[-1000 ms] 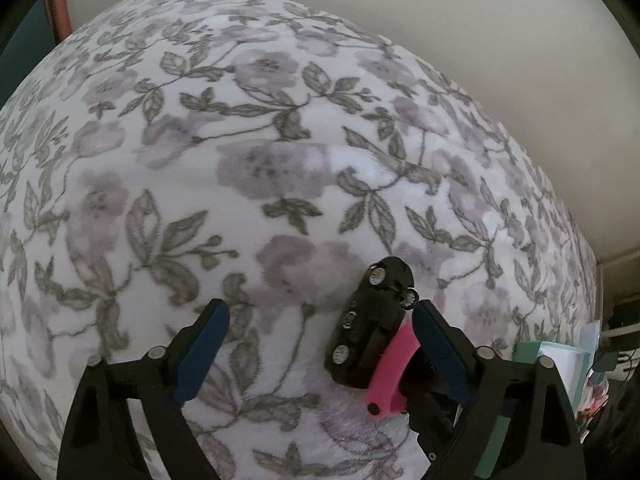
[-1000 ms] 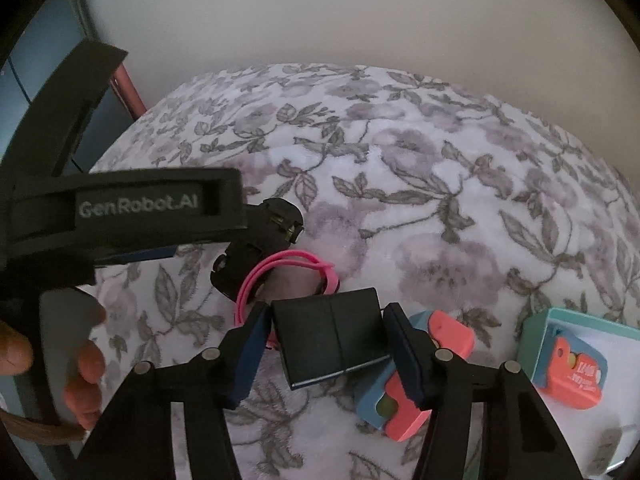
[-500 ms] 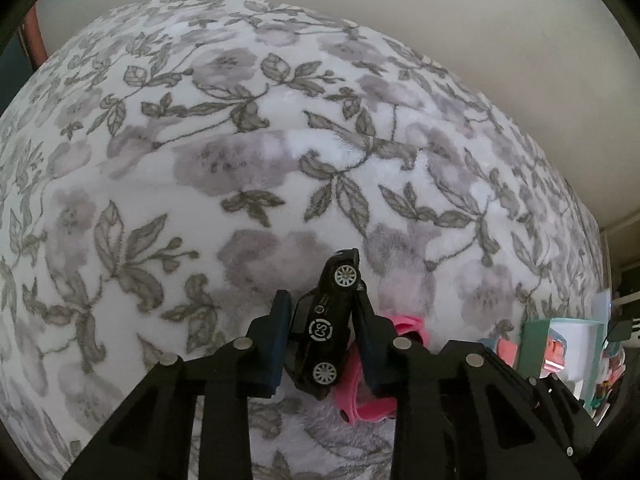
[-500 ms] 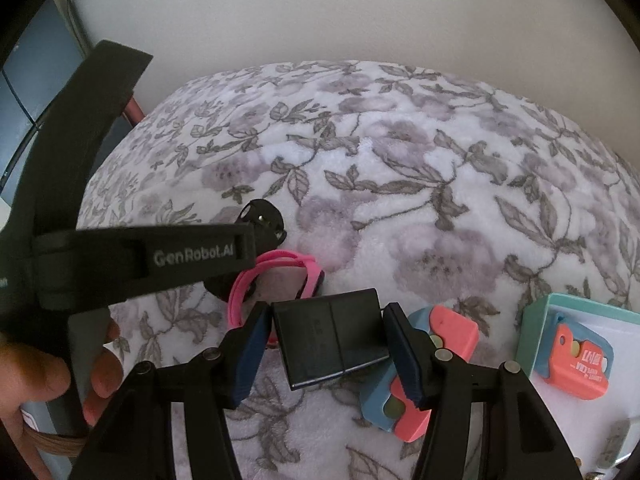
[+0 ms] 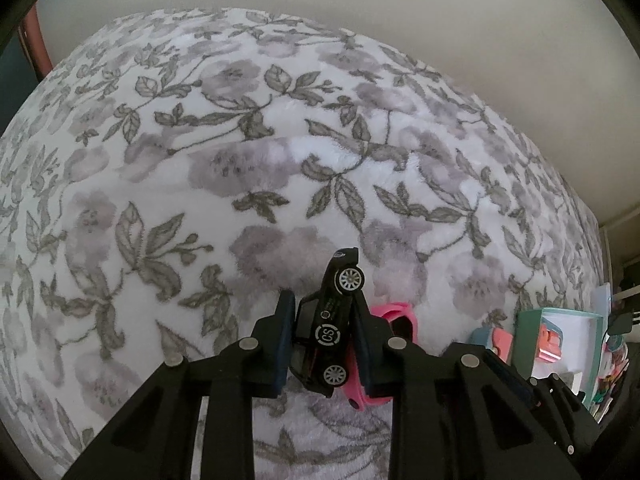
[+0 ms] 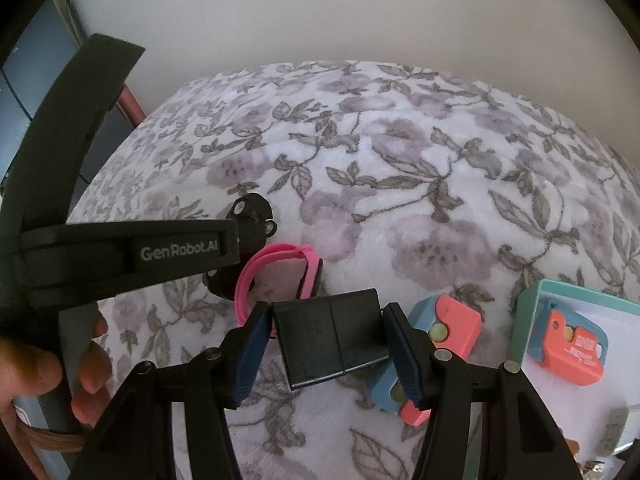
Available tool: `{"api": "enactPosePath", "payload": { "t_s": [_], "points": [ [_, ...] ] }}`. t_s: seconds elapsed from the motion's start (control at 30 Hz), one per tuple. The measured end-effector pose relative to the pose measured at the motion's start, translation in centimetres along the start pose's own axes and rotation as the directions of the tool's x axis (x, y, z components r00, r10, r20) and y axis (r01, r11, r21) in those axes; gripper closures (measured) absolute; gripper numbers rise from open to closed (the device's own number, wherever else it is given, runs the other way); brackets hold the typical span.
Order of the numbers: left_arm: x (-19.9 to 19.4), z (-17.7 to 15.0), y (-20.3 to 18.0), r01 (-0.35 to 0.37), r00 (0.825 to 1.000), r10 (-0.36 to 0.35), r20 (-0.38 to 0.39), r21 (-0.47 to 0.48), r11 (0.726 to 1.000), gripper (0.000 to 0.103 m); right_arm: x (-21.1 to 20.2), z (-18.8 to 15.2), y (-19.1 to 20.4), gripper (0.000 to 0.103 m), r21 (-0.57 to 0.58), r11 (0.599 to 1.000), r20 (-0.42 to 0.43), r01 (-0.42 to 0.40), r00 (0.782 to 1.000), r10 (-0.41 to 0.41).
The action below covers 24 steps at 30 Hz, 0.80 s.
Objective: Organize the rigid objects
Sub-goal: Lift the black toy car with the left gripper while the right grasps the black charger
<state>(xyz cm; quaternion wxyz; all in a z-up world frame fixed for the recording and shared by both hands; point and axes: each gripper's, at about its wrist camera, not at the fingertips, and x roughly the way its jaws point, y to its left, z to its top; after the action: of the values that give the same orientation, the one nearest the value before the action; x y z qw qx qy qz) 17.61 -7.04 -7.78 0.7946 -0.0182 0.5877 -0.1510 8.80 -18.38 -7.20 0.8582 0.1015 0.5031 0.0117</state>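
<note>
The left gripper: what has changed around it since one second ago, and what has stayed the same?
The left gripper, wide open beside the black toy car before, has moved over it and its jaws are closing on the car's sides. The car now stands tipped up, nose away. The pink wristband lies unmoved on the floral blanket. The right gripper still holds the black box.

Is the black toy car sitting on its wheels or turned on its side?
On its side: the black toy car shows both wheels and its door roundel to the camera, pinched between the closing left gripper.

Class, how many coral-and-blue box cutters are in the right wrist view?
2: one box cutter on the floral blanket beside the right gripper; another inside the teal box. More may be hidden.
</note>
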Motion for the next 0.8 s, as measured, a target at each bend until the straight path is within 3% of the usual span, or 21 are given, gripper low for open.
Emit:
{"api": "enactPosePath", "payload": {
  "t_s": [0.43,0.8],
  "points": [
    [-6.0,-0.9,-0.8,-0.012,0.994,0.010,0.110,0.025,1.000,0.075,-3.9,-0.8,0.4,0.043,0.009,1.000,0.038,0.020,0.999,-0.021],
    [-9.9,-3.0,-3.6,-0.016,0.983,-0.002,0.182,0.100,0.995,0.075,-8.1,-3.2,-0.7,0.043,0.076,0.996,0.057,0.052,0.997,-0.056]
  ]
}}
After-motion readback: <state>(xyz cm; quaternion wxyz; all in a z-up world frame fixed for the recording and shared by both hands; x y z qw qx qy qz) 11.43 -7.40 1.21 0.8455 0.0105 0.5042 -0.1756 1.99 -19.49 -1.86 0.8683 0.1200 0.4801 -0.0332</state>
